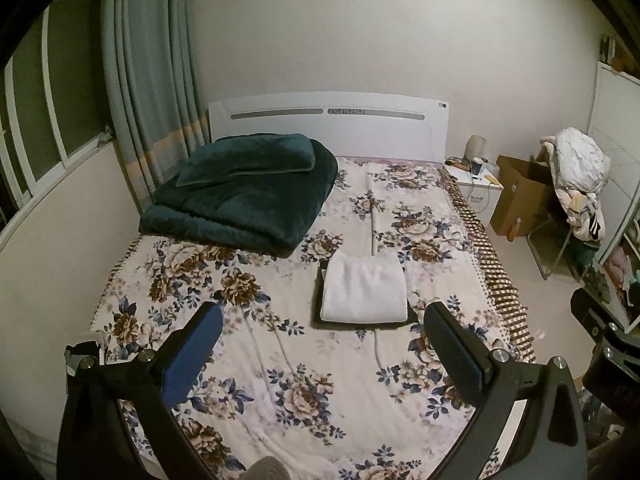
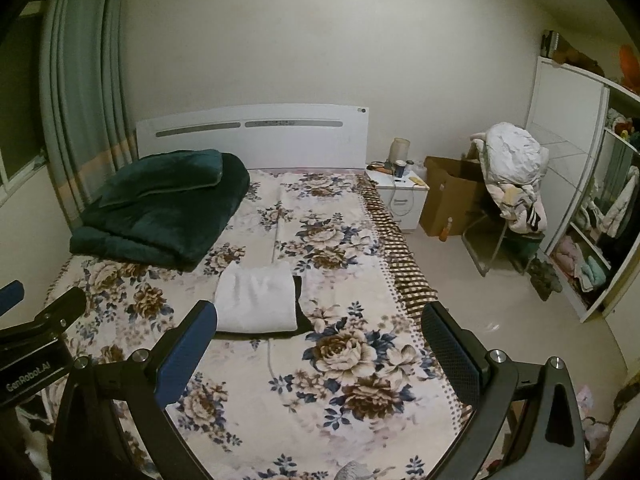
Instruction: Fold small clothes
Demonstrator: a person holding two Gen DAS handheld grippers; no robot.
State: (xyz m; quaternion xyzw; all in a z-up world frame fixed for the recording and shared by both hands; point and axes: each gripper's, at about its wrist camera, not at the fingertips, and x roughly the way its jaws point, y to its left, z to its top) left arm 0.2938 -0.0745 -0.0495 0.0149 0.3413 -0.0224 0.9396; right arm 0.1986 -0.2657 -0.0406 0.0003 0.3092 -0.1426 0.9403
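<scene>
Folded white garment (image 1: 363, 292) atop dark garment (image 2: 298, 300) (edge clearer in right view); fingers wide.

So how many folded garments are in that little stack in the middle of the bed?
2 visible: a white folded garment on top, and a dark garment beneath it, showing only at the edges. Both lie mid-bed on the floral bedspread. More could be hidden underneath.

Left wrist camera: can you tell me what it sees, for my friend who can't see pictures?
A folded white garment lies on a folded dark one in the middle of a flowery bed. The open left gripper is held above the bed's near end, gripping nothing. A folded dark green blanket lies near the white headboard.
</scene>
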